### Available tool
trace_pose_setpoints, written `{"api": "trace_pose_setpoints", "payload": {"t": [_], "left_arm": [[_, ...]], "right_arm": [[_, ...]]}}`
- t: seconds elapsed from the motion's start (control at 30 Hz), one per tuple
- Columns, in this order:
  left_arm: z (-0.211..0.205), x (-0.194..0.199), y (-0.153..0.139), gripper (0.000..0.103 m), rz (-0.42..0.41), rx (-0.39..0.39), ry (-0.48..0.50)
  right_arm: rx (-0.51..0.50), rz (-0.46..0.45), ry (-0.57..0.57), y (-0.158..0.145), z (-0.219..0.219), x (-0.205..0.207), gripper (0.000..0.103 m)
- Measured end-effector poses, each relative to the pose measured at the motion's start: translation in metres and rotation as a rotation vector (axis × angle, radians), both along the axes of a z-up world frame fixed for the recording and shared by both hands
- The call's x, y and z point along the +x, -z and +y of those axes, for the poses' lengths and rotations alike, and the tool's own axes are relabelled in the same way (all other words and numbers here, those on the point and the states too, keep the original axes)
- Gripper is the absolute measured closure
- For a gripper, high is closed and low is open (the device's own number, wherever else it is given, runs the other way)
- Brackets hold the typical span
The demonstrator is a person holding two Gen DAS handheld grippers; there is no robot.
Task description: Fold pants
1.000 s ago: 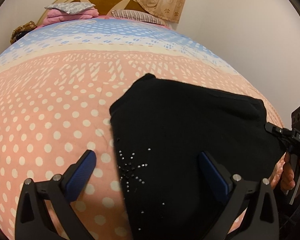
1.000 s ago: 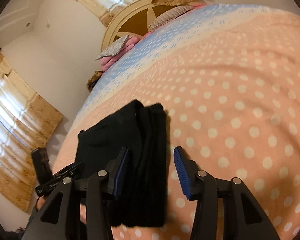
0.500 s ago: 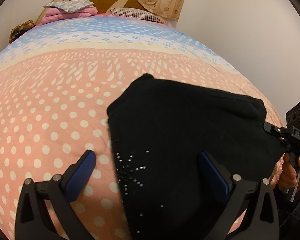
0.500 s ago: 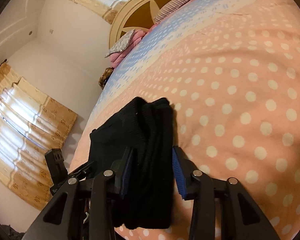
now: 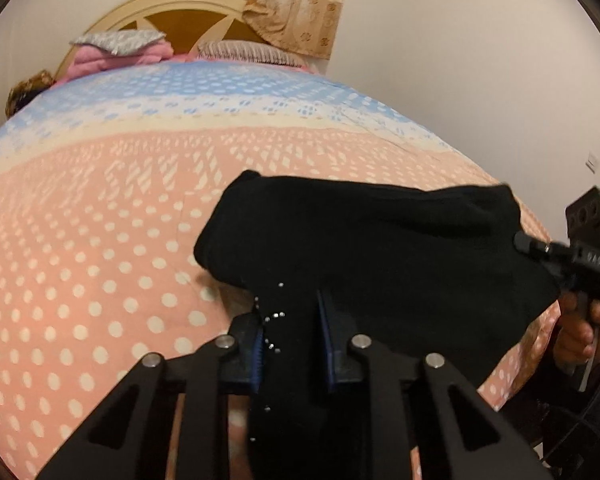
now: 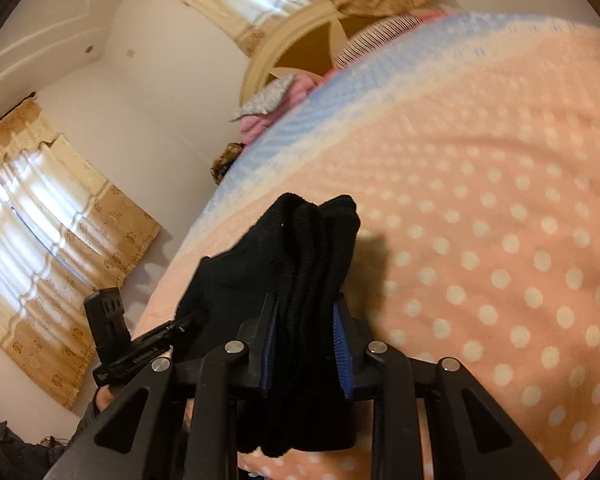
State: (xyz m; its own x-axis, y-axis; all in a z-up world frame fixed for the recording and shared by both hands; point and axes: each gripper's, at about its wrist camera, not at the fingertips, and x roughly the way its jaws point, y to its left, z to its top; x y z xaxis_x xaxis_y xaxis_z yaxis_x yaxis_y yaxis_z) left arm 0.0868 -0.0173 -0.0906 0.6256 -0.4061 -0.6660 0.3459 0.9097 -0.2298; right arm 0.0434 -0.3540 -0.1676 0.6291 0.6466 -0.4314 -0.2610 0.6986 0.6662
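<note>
The black pants (image 5: 380, 240), folded into a thick bundle with small silver studs, are held up off the pink dotted bedspread (image 5: 100, 260). My left gripper (image 5: 292, 344) is shut on the near left edge of the pants. My right gripper (image 6: 304, 344) is shut on the stacked folded edge of the pants (image 6: 308, 248) at the right end. The right gripper's body also shows in the left wrist view (image 5: 584, 256), and the left gripper's body shows in the right wrist view (image 6: 112, 336).
The bed's headboard (image 5: 188, 20) stands at the far end with a pink folded blanket and grey pillow (image 5: 120, 46) and a striped pillow (image 5: 248, 52). A white wall runs along the right side (image 5: 480, 80). Curtained windows (image 6: 40, 220) lie to the left.
Both grippers closed on the pants: the left went from wide open to shut on the near edge, the right tightened on the folded edge. The pants lifted off the bedspread.
</note>
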Motion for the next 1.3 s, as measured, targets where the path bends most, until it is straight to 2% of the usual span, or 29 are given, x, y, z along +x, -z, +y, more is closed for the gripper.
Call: {"api": "trace_pose_setpoints", "payload": {"t": [0.2, 0.4, 0.57, 0.8, 1.13, 1.3], "left_arm": [[0.015, -0.009, -0.016, 0.082, -0.023, -0.063, -0.015], [0.042, -0.013, -0.035, 0.082, -0.07, -0.072, -0.07], [0.084, -0.006, -0.044, 0.082, -0.092, -0.044, -0.162], [0.144, 0.001, -0.047, 0.082, -0.109, 0.008, -0.315], [0.207, 0.013, -0.04, 0.082, -0.117, 0.041, -0.462], [0.227, 0.023, -0.029, 0.082, -0.105, 0.045, -0.495]], "right_arm": [[-0.003, -0.044, -0.007, -0.028, 0.017, 0.002, 0.078], [-0.056, -0.056, -0.072, -0.05, 0.055, 0.042, 0.078], [-0.066, -0.045, -0.162, -0.062, 0.111, 0.089, 0.078], [-0.072, -0.033, -0.291, -0.07, 0.211, 0.147, 0.078], [-0.154, -0.01, -0.403, -0.065, 0.318, 0.195, 0.078], [-0.242, -0.006, -0.433, -0.059, 0.36, 0.214, 0.078]]}}
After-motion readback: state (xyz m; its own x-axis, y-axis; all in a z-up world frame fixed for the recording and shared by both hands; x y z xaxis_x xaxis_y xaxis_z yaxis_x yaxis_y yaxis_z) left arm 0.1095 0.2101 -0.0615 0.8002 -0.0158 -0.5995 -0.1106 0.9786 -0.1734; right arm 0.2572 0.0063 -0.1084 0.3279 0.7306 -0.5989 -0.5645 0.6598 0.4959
